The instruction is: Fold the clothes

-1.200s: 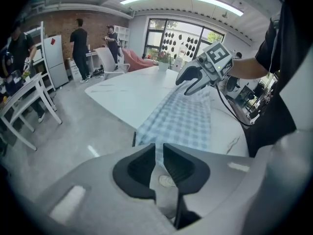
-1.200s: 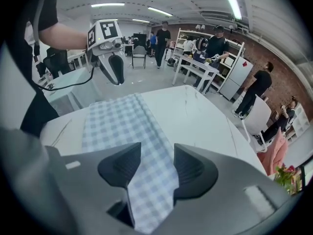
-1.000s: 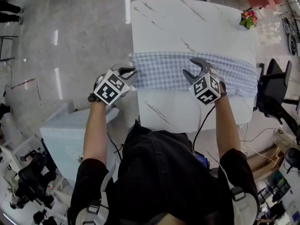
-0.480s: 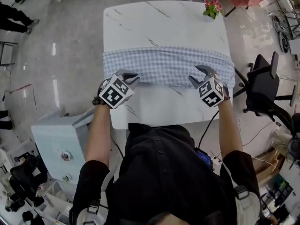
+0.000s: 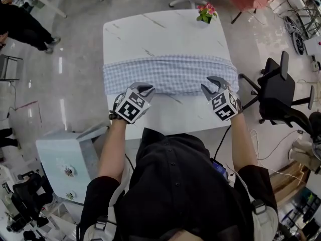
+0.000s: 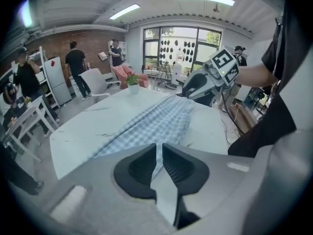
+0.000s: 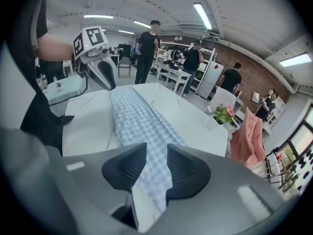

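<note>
A blue-and-white checked cloth [image 5: 170,74] lies as a long folded band across the white marble table [image 5: 160,29]. Both grippers sit at its near edge. My left gripper [image 5: 146,90] is about a third of the way in from the cloth's left end. In the left gripper view [image 6: 159,160] its jaws are almost together, and the cloth [image 6: 151,124] runs into the thin gap. My right gripper [image 5: 213,83] is near the right end. Its jaws [image 7: 156,168] have just been closing and still stand apart, with the cloth [image 7: 132,116] passing between them.
A small pot of flowers [image 5: 205,13] stands at the table's far edge. A black chair [image 5: 273,92] is close to the table's right side. A pale cabinet [image 5: 70,154] is at the near left. Several people [image 7: 146,48] stand in the room behind.
Both grippers have moved to the right along the cloth's near edge, from its left end and middle. The right gripper's jaws stand narrower. The cloth has stayed put on the table.
</note>
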A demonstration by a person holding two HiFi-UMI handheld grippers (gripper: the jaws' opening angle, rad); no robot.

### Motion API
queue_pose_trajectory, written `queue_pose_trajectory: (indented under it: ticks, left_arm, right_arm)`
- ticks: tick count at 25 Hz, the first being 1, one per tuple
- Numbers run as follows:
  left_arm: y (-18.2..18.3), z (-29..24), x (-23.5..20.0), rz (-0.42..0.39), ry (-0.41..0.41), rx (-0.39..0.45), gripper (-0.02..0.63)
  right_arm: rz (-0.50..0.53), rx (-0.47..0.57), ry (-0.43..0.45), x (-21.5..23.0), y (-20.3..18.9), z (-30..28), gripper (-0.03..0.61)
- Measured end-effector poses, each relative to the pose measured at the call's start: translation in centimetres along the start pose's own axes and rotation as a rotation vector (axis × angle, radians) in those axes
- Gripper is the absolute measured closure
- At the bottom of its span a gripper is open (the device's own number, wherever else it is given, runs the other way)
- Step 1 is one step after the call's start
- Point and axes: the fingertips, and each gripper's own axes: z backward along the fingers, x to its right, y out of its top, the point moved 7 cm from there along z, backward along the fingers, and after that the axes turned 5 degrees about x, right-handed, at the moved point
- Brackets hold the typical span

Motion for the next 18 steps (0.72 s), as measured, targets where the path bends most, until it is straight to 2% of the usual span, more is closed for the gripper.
queue_pose_trajectory:
  ticks: [7, 9, 13, 18]
  left_arm:
    - [0.4, 2.4, 0.1, 0.077, 0.158, 0.135, 0.566]
    - [0.3, 3.2, 0.5, 0.076, 0.154, 0.164, 0.566]
    - [-0.7, 4.1, 0.9, 0.042, 0.122, 0.175, 0.566]
    - [-1.0, 4.0, 1.7, 0.051, 0.094, 0.194, 0.566]
  right_arm:
    - [-0.104, 0.082, -0.126, -1.7, 1.0, 1.8, 0.503]
    - [-0.128, 0.091, -0.154, -2.1, 1.3, 2.5, 0.509]
    - [-0.106, 0.067, -0.192, -3.3, 1.8, 3.1, 0.514]
    - [-0.094, 0.045, -0.202, -4.0, 1.3, 3.7, 0.515]
